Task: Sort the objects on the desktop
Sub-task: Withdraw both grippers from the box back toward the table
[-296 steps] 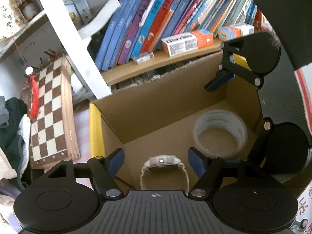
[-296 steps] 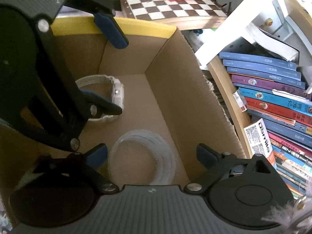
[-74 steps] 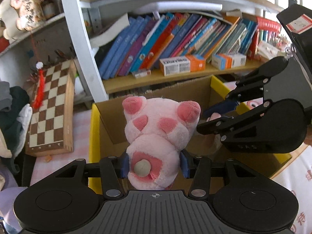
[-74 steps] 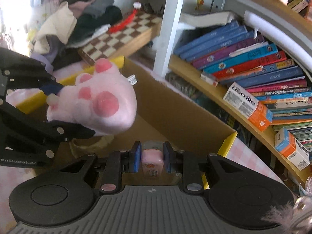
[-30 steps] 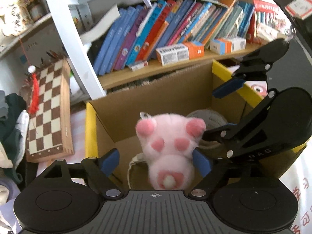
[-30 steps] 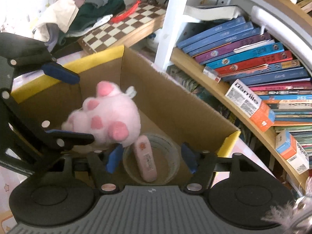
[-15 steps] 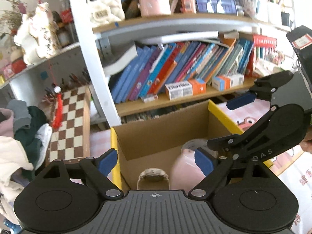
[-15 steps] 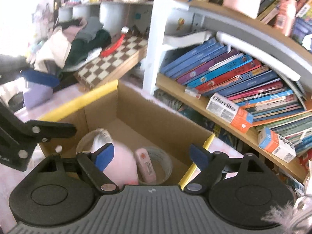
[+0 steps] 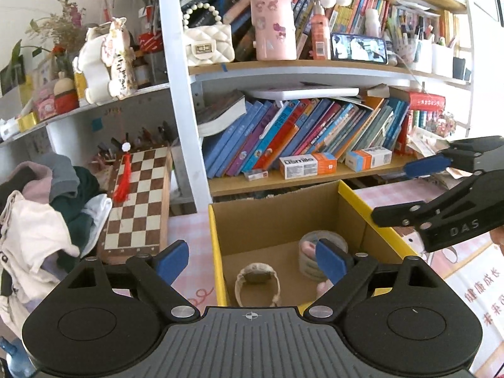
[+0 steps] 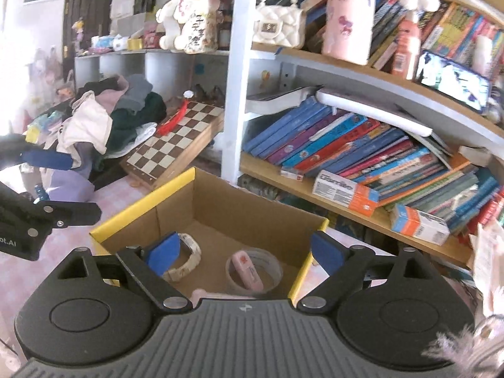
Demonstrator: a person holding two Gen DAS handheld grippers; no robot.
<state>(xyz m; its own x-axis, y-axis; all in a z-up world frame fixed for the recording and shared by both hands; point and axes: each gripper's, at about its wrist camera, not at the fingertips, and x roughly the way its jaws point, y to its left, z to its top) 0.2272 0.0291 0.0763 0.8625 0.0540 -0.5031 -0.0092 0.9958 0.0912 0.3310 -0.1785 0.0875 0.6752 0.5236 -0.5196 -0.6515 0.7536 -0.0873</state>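
2 hand-held grippers (image 9: 253,256) (image 10: 244,250) gape above box (image 9: 352,195).

A lived-in home study: crammed bookshelves (image 9: 302,132), a chessboard (image 9: 138,201), heaped clothes (image 9: 41,220), a quilted handbag (image 9: 208,45) and a lucky-cat figurine (image 9: 104,63).

Matt brown cardboard box (image 9: 277,217); glossy wooden chessboard (image 9: 138,201); clear tape roll (image 10: 253,271).

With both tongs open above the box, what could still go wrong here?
1. The plush sits at the near wall of the box, mostly hidden; it may ride high and tip out if the box is moved.
2. The eraser lies loose inside the tape roll, so lifting the roll could spill it.
3. The left tongs and right tongs are close together and could collide.
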